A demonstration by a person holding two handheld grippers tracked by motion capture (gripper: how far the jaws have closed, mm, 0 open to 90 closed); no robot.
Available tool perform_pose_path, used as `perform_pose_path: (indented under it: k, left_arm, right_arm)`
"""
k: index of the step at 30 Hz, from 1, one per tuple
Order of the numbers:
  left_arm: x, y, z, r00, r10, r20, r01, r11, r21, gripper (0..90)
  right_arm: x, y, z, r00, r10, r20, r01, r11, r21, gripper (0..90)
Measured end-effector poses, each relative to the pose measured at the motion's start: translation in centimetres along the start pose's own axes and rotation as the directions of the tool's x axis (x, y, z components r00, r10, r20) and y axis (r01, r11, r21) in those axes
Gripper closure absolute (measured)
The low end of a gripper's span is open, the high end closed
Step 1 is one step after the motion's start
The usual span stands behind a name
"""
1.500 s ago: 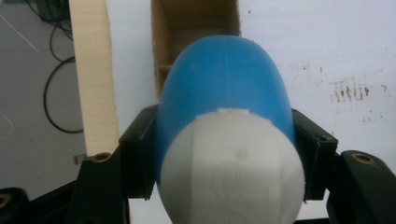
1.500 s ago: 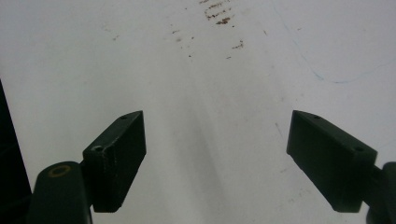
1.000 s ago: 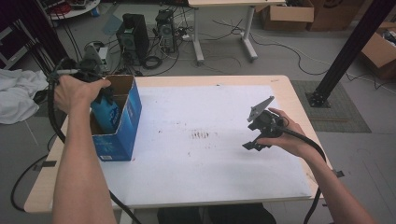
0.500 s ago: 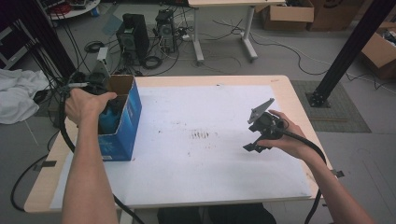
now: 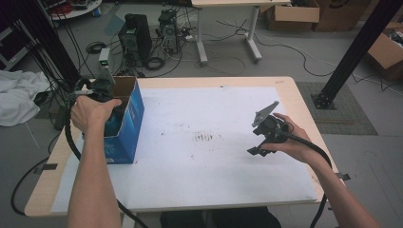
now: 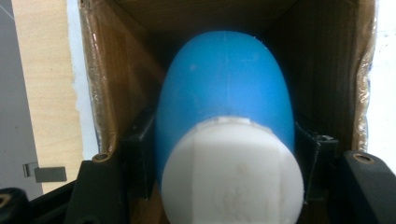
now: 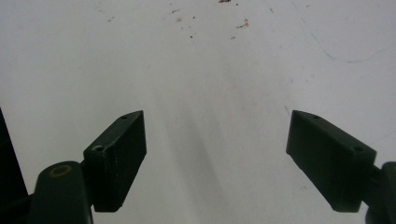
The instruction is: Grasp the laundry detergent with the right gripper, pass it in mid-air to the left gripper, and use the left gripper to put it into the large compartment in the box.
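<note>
Blue bottle (image 6: pixel 224 88) with white cap (image 6: pixel 231 175), pinched between the jaws of the left gripper (image 6: pixel 224 158), inside an open cardboard box (image 6: pixel 100 98). Blue-sided box (image 5: pixel 124 121) at the left edge of the table (image 5: pixel 157 81), on the white sheet (image 5: pixel 204 171). Left hand (image 5: pixel 92 111) over the box opening. Right gripper (image 7: pixel 215 158) spread wide, holding nothing, above bare sheet (image 7: pixel 201 70) at the right; seen also from above (image 5: pixel 259 145).
</note>
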State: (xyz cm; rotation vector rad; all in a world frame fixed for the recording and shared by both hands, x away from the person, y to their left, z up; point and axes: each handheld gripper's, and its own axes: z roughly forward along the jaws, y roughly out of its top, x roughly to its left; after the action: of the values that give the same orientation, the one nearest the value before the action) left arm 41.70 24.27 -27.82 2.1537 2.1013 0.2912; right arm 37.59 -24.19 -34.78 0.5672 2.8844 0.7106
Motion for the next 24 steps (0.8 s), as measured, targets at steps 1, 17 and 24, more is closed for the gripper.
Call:
perform_pose_path:
  k: [1,17,24]
  left_arm:
    - [0.00,0.00,0.00,1.0000,0.000,0.000,0.000,1.0000,0.000,38.0]
    - [-0.01,-0.69,0.02,0.9998,-0.020,0.002,0.020,0.9994,-0.029,37.7]
    - [-0.09,-0.48,0.12,0.9998,-0.019,-0.002,0.019,0.9993,-0.033,37.6]
  right_arm:
    - [0.00,0.00,0.00,1.0000,0.000,0.000,0.000,1.000,0.000,20.1]
    - [0.28,-0.09,0.00,1.0000,-0.003,-0.003,0.003,1.000,0.001,20.2]
    - [0.23,-0.05,-0.16,1.0000,-0.001,0.000,0.001,1.000,0.003,20.2]
